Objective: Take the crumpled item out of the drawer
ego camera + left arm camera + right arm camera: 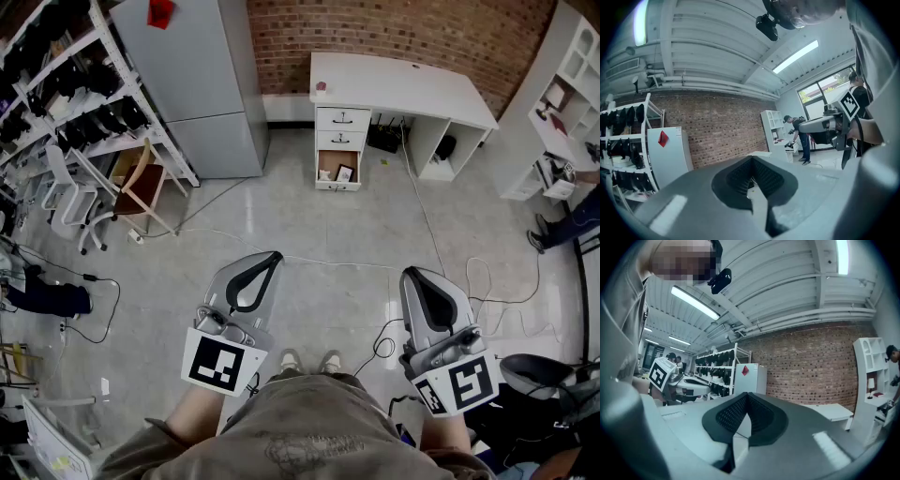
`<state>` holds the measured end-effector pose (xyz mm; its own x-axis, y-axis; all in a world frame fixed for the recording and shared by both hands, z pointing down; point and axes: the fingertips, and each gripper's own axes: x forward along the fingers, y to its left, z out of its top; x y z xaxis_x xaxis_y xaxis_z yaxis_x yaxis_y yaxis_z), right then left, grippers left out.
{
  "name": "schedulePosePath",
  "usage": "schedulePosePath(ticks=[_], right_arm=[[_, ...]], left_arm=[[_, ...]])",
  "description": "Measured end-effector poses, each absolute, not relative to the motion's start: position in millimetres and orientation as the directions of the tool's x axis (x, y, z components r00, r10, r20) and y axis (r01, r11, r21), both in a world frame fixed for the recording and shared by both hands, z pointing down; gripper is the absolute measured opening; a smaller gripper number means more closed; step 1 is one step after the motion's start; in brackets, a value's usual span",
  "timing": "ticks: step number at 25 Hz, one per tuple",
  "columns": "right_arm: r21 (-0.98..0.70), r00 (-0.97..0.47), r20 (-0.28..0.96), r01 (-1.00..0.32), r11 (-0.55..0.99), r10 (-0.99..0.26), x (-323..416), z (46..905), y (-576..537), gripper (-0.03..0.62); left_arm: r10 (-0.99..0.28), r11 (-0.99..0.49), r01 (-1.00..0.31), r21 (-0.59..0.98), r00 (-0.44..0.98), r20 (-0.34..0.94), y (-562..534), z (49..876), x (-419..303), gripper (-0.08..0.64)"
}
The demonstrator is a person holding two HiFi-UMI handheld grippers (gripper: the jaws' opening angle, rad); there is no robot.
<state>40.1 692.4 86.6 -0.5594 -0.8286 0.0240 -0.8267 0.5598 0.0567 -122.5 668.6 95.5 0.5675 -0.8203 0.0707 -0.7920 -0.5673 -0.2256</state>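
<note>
We stand on the pale tiled floor (309, 234) with both tools held low in front of us. The left claw (271, 256) is closed to nothing: in the left gripper view its ribbed black pads (739, 178) meet at the tip and nothing sits between them. The right claw (412, 275) is the same, with its pads (729, 416) drawn together at the tip and holding nothing.

Well apart from both claws, across the floor, a white desk (412, 86) stands against the brick wall (394, 28). Under the left end of its surface is a stack of three drawers. The top drawer (342, 119) and the middle drawer (339, 141) are closed. The bottom drawer (337, 171) is pulled open and shows a brown inside with a small dark-framed card (344, 173) toward its right. We cannot pick out the crumpled item among the contents from here; they are too small to tell.

A small pink thing (321, 88) sits at the desk's left edge. Left of the desk is a grey cabinet (202, 80) with a red tag (160, 11). Farther left are a rack (80, 98) of dark gear and a wooden chair (141, 186). Thin cables (441, 258) trail over the floor between the desk and us.
</note>
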Motion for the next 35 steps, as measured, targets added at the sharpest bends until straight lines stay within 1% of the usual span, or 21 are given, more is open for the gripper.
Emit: schedulePosePath(ticks=[5,11,16,21,25,26,28,32,35], right_arm=[[0.046,-0.522,0.01,-0.852,0.522,-0.853,52.1,85.0,692.8,0.028],[0.023,-0.511,0.018,-0.859,0.511,-0.859,67.7,92.6,698.2,0.028],[0.089,-0.503,0.04,-0.859,0.504,-0.864,76.1,97.0,700.5,0.028],[0.083,-0.52,0.042,-0.849,0.522,-0.853,91.8,103.3,702.5,0.028],[0.069,-0.538,0.05,-0.838,0.541,-0.841,105.5,107.6,705.2,0.028],[0.067,-0.538,0.055,-0.839,0.541,-0.841,110.3,108.4,705.4,0.028],[0.06,-0.529,0.064,-0.845,0.532,-0.846,121.9,109.8,704.1,0.028],[0.035,-0.513,0.069,-0.856,0.516,-0.856,138.5,115.3,702.3,0.028],[0.011,-0.502,0.05,-0.864,0.503,-0.863,143.8,114.7,693.7,0.028]], left_arm=[[-0.813,-0.577,-0.782,-0.238,0.577,0.075,670.9,94.6,-113.1,0.002],[-0.815,-0.574,-0.782,-0.245,0.574,0.077,676.5,99.1,-101.5,0.002],[-0.81,-0.582,-0.776,-0.243,0.581,0.083,679.5,101.3,-87.0,0.002],[-0.81,-0.582,-0.776,-0.241,0.579,0.091,683.3,106.3,-66.9,0.002],[-0.845,-0.53,-0.814,-0.239,0.531,0.067,684.3,104.1,-58.1,0.002],[-0.853,-0.517,-0.823,-0.234,0.519,0.057,684.6,103.5,-55.9,0.012],[-0.853,-0.517,-0.828,-0.218,0.519,0.05,684.2,103.6,-48.3,0.114],[-0.846,-0.529,-0.826,-0.192,0.532,0.04,683.1,105.3,-40.6,0.15],[-0.849,-0.525,-0.826,-0.204,0.526,0.053,674.5,106.3,-42.0,0.152]])
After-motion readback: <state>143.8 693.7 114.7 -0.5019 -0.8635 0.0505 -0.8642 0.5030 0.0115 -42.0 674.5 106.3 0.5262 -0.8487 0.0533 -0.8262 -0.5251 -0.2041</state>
